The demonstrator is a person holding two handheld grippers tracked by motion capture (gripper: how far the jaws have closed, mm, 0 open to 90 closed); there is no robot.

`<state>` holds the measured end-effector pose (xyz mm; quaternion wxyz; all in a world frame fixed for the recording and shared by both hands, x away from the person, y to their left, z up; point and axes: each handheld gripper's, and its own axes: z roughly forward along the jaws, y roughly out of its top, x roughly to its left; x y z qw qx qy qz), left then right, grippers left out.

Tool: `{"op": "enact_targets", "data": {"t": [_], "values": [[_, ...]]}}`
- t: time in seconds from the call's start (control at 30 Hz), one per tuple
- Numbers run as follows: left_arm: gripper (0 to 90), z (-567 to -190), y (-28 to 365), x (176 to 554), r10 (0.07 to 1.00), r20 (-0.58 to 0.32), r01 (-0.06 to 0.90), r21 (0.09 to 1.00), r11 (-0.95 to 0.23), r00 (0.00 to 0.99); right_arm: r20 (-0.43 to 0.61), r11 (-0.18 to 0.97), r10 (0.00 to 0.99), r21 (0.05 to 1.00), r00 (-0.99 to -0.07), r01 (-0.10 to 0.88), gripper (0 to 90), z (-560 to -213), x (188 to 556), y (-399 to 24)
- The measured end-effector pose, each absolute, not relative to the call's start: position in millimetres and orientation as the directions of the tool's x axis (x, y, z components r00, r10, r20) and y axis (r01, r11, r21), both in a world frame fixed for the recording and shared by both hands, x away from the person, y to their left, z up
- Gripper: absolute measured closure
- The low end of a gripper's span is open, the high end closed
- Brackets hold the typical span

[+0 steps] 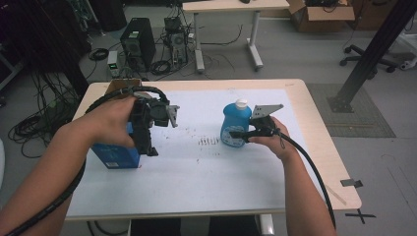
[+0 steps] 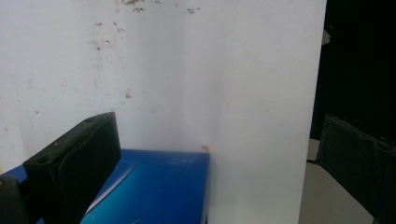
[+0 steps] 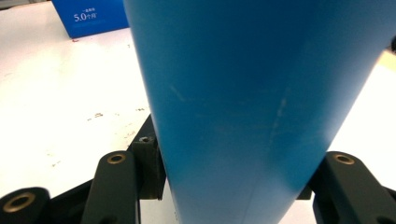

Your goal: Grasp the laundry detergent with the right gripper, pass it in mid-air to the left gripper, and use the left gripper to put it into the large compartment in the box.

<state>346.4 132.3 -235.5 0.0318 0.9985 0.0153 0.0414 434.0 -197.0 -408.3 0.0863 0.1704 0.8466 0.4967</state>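
A blue bottle with a white cap stands upright right of the table's middle. My right gripper is shut on its lower body from the right side; in the right gripper view the bottle sits between both black jaws. A blue box stands at the left of the white sheet. My left gripper points down at the box's right end. In the left gripper view the box lies against the left jaw, with a wide gap to the other jaw, so the left gripper is open.
The white sheet covers most of the wooden table, with dark specks near its middle. A small cardboard box sits at the far left corner. Beyond the table are computer towers, cables, another desk and a black post.
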Motion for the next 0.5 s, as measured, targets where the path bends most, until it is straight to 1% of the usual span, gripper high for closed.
{"op": "enact_targets", "data": {"t": [0.17,0.23,0.27,0.3,0.5], "values": [[0.2,-234,130,348,0.034,0.078,0.029,0.062,-0.998,0.996,0.000,0.471,0.353,0.864,-0.936,0.177,45.6,-394,430,-201],[0.2,-233,128,349,0.035,0.078,0.030,0.054,-0.998,0.996,-0.021,0.482,0.341,0.862,-0.940,0.156,45.6,-382,425,-203],[0.2,-233,128,349,0.035,0.078,0.030,0.054,-0.998,0.996,-0.021,0.482,0.341,0.862,-0.940,0.156,45.6,-382,425,-203],[0.2,-233,127,350,0.034,0.080,0.029,0.054,-0.998,0.996,-0.032,0.486,0.334,0.862,-0.942,0.143,45.6,-374,421,-204],[0.2,-229,124,351,0.037,0.081,0.033,0.057,-0.998,0.996,-0.074,0.506,0.305,0.857,-0.949,0.096,45.5,-352,410,-206]]}}
